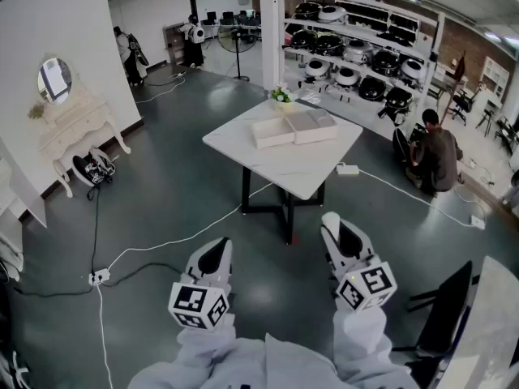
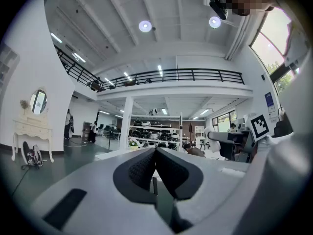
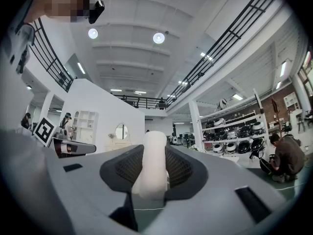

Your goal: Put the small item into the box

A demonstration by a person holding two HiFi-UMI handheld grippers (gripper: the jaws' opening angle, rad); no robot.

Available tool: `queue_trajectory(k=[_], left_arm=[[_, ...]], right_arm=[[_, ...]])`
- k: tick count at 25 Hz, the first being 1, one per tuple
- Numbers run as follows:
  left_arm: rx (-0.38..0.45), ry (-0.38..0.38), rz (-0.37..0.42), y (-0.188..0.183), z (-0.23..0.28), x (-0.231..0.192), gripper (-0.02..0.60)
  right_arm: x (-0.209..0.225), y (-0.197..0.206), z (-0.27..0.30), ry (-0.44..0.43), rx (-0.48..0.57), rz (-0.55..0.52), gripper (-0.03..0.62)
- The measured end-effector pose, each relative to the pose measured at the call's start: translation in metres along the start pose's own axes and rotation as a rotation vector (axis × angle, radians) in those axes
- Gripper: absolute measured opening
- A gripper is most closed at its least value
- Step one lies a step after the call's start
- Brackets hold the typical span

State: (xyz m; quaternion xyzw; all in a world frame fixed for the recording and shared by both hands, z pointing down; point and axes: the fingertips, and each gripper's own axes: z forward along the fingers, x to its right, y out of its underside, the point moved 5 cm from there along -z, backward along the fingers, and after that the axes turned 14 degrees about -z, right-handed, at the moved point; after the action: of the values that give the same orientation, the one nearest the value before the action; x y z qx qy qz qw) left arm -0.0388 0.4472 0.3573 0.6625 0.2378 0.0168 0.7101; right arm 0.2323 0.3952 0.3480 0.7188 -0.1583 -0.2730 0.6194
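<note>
The open white box [image 1: 292, 128] lies on the white table [image 1: 308, 177], some way ahead of both grippers. My right gripper [image 1: 341, 237] is held above the floor, short of the table. Its view shows it [image 3: 153, 166] shut on a small white rounded item [image 3: 153, 160], which stands upright between the dark pads. In the head view the item is hidden. My left gripper [image 1: 214, 259] hovers beside it at the same height. Its view shows the gripper [image 2: 155, 154] shut, with its pads meeting and nothing between them.
A small potted plant [image 1: 281, 95] stands at the table's far corner. White cables and a power strip [image 1: 99, 277] cross the grey floor. A person [image 1: 438, 159] crouches right of the table by shelves of cookers [image 1: 365, 63]. A dark chair [image 1: 444, 314] and another table [image 1: 486, 331] are at the near right.
</note>
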Motion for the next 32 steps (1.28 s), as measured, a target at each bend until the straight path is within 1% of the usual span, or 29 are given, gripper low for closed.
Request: queue_trajectory(k=[8, 21, 26, 32], left_arm=[[0.0, -0.014, 0.001, 0.0, -0.002, 0.003, -0.002], [-0.02, -0.064, -0.018, 0.017, 0.005, 0.007, -0.002], [-0.022, -0.097, -0.025, 0.015, 0.006, -0.001, -0.002], [-0.026, -0.119, -0.025, 0.016, 0.021, -0.018, -0.002]], right_arm=[[0.004, 0.0, -0.005, 0.001, 0.003, 0.002, 0.121], [0.022, 0.021, -0.003, -0.004, -0.011, 0.04, 0.12], [0.027, 0.024, 0.009, -0.012, -0.01, 0.059, 0.12], [0.03, 0.036, 0.035, -0.034, -0.01, 0.076, 0.12]])
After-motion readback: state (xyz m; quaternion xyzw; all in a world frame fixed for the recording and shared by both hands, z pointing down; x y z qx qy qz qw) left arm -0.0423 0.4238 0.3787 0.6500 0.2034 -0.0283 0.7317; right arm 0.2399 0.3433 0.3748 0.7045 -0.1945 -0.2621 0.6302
